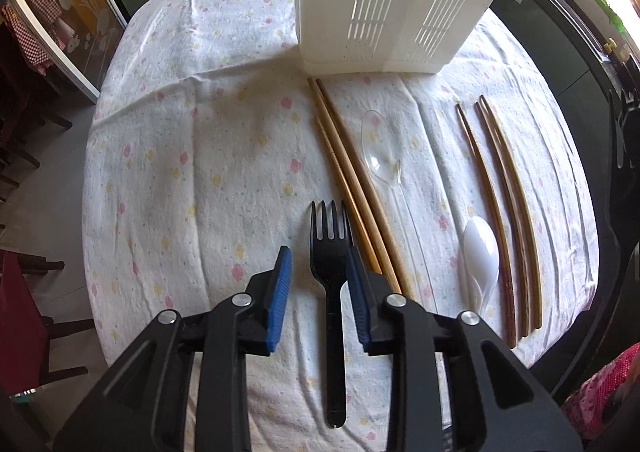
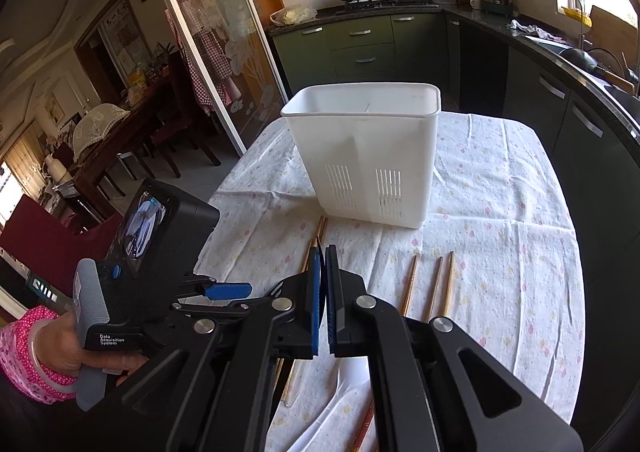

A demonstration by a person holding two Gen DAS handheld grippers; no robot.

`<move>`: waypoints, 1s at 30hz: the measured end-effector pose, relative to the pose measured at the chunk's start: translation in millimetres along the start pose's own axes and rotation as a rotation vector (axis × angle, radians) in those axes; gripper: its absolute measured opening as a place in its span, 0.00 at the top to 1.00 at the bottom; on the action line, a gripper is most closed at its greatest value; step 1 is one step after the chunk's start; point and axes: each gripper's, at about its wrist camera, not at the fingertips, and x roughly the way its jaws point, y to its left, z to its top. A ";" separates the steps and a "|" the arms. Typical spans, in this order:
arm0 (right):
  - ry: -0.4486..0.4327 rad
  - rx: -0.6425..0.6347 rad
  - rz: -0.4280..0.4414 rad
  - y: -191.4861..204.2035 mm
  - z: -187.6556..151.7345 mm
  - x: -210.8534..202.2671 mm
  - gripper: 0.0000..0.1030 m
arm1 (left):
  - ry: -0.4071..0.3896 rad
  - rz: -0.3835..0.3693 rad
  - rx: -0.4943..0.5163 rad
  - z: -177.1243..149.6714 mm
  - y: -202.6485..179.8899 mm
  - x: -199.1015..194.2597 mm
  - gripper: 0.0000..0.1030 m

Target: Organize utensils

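Observation:
A black plastic fork [image 1: 330,276] lies flat on the flowered tablecloth [image 1: 192,172], tines pointing away. My left gripper [image 1: 319,254] points down over it, open, its blue pads either side of the fork's neck; the left pad stands clear of it. Right of the fork lie a pair of light wooden chopsticks [image 1: 348,180], a clear plastic spoon [image 1: 376,148], a white spoon [image 1: 480,252] and three darker chopsticks [image 1: 504,192]. A white slotted utensil holder [image 1: 380,12] stands upright beyond them. My right gripper [image 2: 323,252] hovers above the table, shut with nothing in it, facing the holder [image 2: 368,156].
The table is small, and its cloth hangs over edges close by on the left and right. A hand in a pink sleeve [image 2: 28,352] holds the left gripper's body [image 2: 160,252] at the left of the right wrist view. Dark kitchen cabinets [image 2: 360,44] and a glass sliding door [image 2: 208,32] stand behind.

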 end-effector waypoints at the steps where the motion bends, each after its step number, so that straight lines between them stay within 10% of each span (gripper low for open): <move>1: 0.002 -0.002 0.001 0.3 -0.2 0.7 0.97 | 0.003 -0.002 -0.002 -0.1 1.0 1.1 0.73; 15: 0.007 0.002 0.007 -2.1 2.1 0.7 0.96 | 0.057 -0.047 0.019 -5.6 -9.5 12.2 0.67; 21: 0.009 0.006 0.014 -3.6 1.8 1.1 0.96 | 0.045 -0.016 0.041 -5.8 -8.0 11.0 0.90; 30: 0.011 0.006 0.017 -3.7 1.1 2.1 0.96 | 0.094 -0.064 0.003 -13.7 2.0 16.4 0.83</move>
